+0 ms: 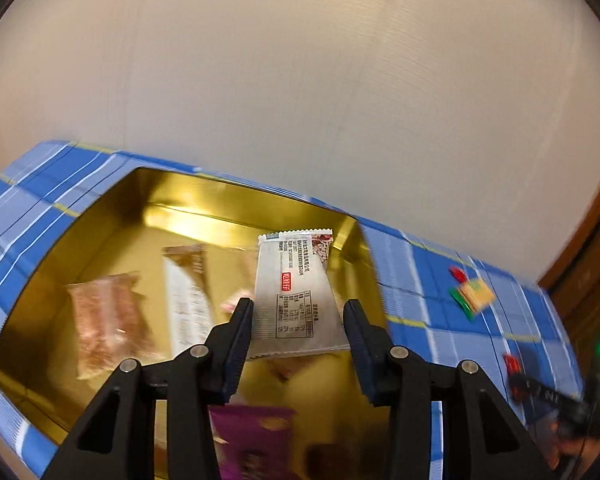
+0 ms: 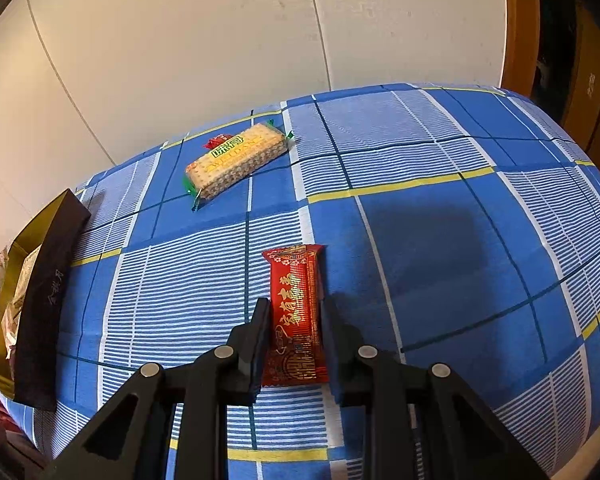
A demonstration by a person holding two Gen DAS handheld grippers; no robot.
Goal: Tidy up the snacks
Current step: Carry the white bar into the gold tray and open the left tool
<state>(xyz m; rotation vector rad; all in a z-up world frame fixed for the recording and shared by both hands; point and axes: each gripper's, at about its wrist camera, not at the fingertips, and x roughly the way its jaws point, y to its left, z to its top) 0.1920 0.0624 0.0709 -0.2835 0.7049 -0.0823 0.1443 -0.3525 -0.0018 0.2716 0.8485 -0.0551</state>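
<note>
My left gripper (image 1: 298,306) is shut on a silver snack packet (image 1: 296,280) and holds it above the open gold tin (image 1: 100,216). Inside the tin lie a pinkish packet (image 1: 108,320), a brown-and-white packet (image 1: 188,296) and a purple packet (image 1: 252,440). In the right wrist view, my right gripper (image 2: 296,302) is shut on a red snack packet (image 2: 296,320) that rests on the blue plaid cloth (image 2: 460,240). A cracker packet (image 2: 236,160) lies further back, with a small red candy (image 2: 218,141) just behind it.
The tin's dark outer wall (image 2: 48,300) stands at the left edge of the right wrist view. A pale wall (image 2: 220,40) runs behind the cloth-covered surface, and a wooden door frame (image 2: 520,20) rises at the right. In the left wrist view the cracker packet (image 1: 474,294) lies right of the tin.
</note>
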